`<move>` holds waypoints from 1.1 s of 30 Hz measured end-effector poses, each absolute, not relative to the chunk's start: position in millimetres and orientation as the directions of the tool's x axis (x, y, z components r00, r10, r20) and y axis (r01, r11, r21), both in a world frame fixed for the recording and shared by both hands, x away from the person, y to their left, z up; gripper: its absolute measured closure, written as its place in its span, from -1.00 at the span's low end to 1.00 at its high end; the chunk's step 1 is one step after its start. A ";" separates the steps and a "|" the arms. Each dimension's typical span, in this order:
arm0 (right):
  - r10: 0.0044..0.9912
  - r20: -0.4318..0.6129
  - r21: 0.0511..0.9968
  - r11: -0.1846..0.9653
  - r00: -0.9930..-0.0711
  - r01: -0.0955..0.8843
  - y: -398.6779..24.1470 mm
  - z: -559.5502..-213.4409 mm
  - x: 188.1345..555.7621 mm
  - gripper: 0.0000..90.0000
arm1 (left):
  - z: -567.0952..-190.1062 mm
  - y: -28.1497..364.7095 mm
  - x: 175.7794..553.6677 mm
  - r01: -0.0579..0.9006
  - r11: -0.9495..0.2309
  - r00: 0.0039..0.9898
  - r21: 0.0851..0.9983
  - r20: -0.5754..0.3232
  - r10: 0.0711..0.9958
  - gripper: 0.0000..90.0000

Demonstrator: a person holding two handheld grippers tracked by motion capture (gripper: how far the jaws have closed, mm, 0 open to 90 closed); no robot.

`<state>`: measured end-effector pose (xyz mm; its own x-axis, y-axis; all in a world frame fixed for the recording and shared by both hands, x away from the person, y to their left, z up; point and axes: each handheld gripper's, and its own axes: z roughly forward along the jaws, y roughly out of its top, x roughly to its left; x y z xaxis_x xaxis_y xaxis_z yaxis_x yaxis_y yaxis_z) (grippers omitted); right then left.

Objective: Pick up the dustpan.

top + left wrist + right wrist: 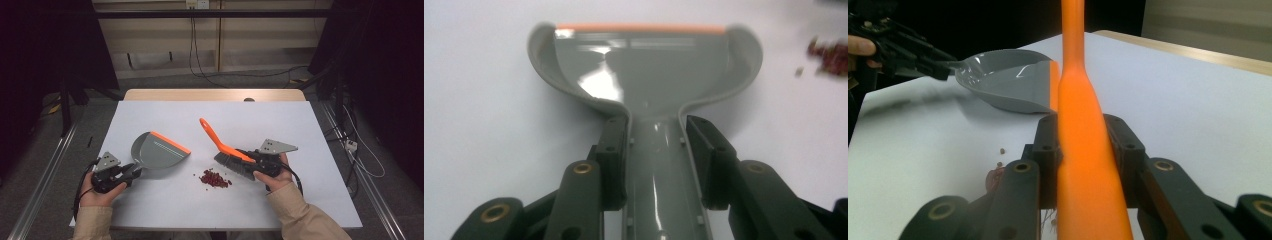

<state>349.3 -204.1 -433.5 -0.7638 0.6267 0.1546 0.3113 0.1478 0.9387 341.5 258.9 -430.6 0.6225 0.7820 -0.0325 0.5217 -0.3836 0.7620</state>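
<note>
We see a small heap of red bits [215, 178] lying on the white table [310, 130], near its front edge, between the two tools. Just right of the heap stands the brush [231, 159], bristles down, its orange handle slanting up and away; the right gripper [262, 162] pinches that handle. To the left, the grey dustpan [159, 151] faces the heap, its orange lip on the far right; the left gripper [122, 173] has its jaws clamped on the dustpan's handle.
</note>
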 end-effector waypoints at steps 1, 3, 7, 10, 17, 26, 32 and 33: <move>0.626 0.152 0.939 0.150 -0.765 0.310 -204.0 -433.6 349.4 0.58 | -433.5 258.2 341.6 0.526 -0.395 0.630 0.753 -0.033 0.776 0.38; 0.625 0.153 0.939 0.149 -0.766 0.310 -204.3 -433.6 349.6 0.58 | -436.9 257.0 341.7 0.530 -0.429 0.639 0.732 -0.011 0.769 0.37; 0.625 0.156 0.939 0.147 -0.765 0.312 -205.7 -433.9 350.6 0.58 | -435.8 255.4 344.5 0.532 -0.451 0.654 0.716 -0.009 0.757 0.35; 0.623 0.157 0.938 0.149 -0.766 0.313 -205.4 -433.9 350.6 0.58 | -437.8 249.4 348.7 0.550 -0.479 0.665 0.684 -0.013 0.746 0.18; 0.626 0.155 0.937 0.151 -0.764 0.313 -205.5 -433.9 350.4 0.58 | -435.7 234.4 359.4 0.569 -0.533 0.663 0.626 0.035 0.748 0.25; 0.647 0.156 0.939 0.138 -0.746 0.315 -205.9 -434.6 350.3 0.58 | -427.8 239.8 353.0 0.528 -0.533 0.695 0.661 0.024 0.718 0.41; 0.683 0.133 0.944 0.133 -0.719 0.301 -202.2 -434.5 348.5 0.58 | -414.8 246.1 342.7 0.497 -0.527 0.724 0.689 0.006 0.690 0.41; 0.687 0.128 0.944 0.136 -0.715 0.300 -201.3 -434.4 348.2 0.58 | -413.4 247.1 340.8 0.495 -0.529 0.728 0.690 0.002 0.685 0.41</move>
<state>348.2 -201.3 -434.4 -0.7155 0.6867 0.1284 0.3003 0.1363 0.9441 340.8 247.1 -413.4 0.7284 0.6851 0.0025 0.4949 -0.5287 0.6896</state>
